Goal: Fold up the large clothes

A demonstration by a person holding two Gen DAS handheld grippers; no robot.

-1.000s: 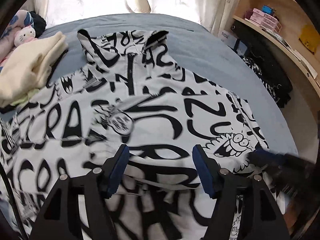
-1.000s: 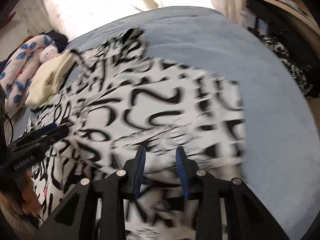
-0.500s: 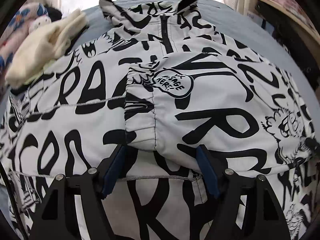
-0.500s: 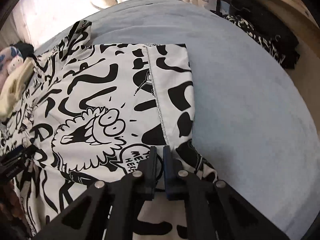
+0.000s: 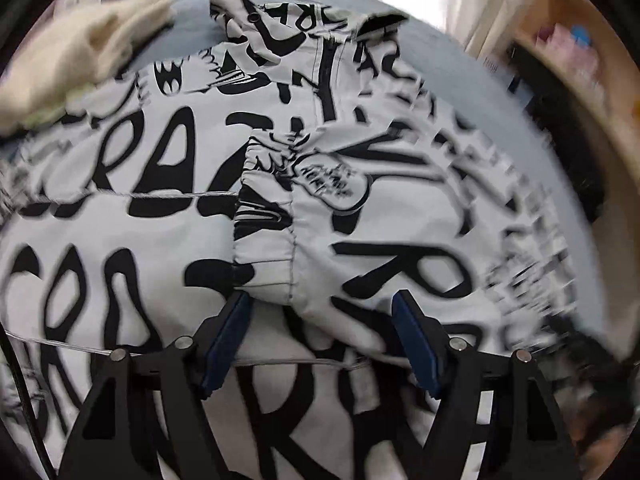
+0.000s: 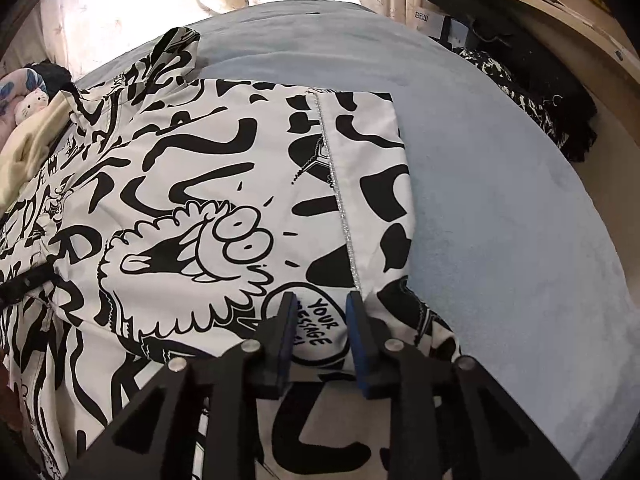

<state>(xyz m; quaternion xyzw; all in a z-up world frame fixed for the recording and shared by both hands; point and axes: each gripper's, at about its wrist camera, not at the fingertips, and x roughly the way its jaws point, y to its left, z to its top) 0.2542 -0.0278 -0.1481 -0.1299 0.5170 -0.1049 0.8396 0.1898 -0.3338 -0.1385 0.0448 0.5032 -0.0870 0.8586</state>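
Nearest on the blue bed point(image 6: 500, 184), both grippers hang over the printed jacket point(image 6: 200, 184), which lies spread flat there. Right gripper point(image 6: 320, 320): jaws just reopened, part spread, pads not pressing the folded sleeve edge, likely a release after laying it over. Left gripper point(image 5: 320, 328): jaws wide, the sleeve cuff point(image 5: 268, 236) between them, unpinched. Beyond the jacket's collar, a cream garment point(image 5: 80, 52) touches its far-left edge and may crowd the next fold. Dark clothes point(image 6: 532, 108) lie well clear at the bed's far-right side.
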